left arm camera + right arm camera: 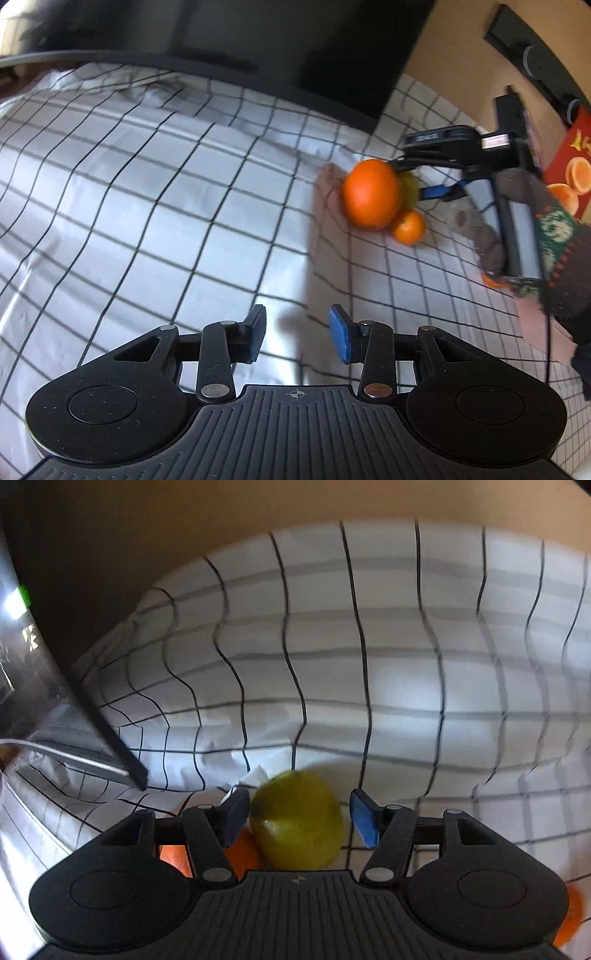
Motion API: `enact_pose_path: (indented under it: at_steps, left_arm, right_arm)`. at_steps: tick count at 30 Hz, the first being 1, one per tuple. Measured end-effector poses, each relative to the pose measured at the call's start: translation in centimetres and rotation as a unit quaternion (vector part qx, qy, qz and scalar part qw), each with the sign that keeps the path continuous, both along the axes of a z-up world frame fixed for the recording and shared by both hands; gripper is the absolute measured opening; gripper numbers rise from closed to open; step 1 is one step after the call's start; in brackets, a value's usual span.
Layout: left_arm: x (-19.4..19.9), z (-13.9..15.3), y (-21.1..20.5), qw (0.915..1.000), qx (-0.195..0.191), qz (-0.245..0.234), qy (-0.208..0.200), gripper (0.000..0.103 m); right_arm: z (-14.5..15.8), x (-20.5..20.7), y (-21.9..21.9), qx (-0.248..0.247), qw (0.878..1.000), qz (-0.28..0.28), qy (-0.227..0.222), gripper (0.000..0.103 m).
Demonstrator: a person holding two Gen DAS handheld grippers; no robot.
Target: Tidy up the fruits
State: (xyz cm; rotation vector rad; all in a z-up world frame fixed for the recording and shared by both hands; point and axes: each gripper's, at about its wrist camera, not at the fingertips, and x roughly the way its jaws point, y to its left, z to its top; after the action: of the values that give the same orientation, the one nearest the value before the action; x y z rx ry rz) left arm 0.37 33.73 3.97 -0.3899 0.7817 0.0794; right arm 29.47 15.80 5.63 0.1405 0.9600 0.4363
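In the left wrist view my left gripper [297, 334] is open and empty above the checked cloth [147, 206]. To its upper right lie a large orange [371, 197], a smaller orange [408, 227] and a yellow-green fruit [409, 188] partly hidden behind them. My right gripper [424, 177] reaches in there from the right. In the right wrist view my right gripper [297, 819] is open with the yellow-green fruit [297, 823] between its fingers, which stand apart from it. An orange [240, 856] shows below the left finger.
A dark monitor [258, 48] stands at the back of the cloth, its edge also in the right wrist view [107, 734]. A red box printed with oranges [569, 166] stands at the right. Another orange [570, 919] lies at the lower right.
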Motion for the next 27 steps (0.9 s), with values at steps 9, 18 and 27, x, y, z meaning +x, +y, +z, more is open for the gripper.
enact_pose_path:
  at_steps: [9,18,27]
  left_arm:
    - [1.8,-0.4,-2.3,0.9991,0.001,-0.043,-0.004,0.042]
    - [3.2,-2.3,-5.3,0.9963,-0.003,-0.085,0.015,0.042]
    - [4.8,-2.1,-9.8,0.9905,0.007,-0.136,0.016,0.042]
  right_arm:
    - [-1.6,0.7,-2.5,0.062,0.995,-0.016,0.072,0.062]
    - [-1.0,-2.3,-8.2,0.036,0.996,-0.034,0.074,0.061]
    - [1.4,-9.4,-13.1,-0.003,0.999,0.001,0.032,0.061]
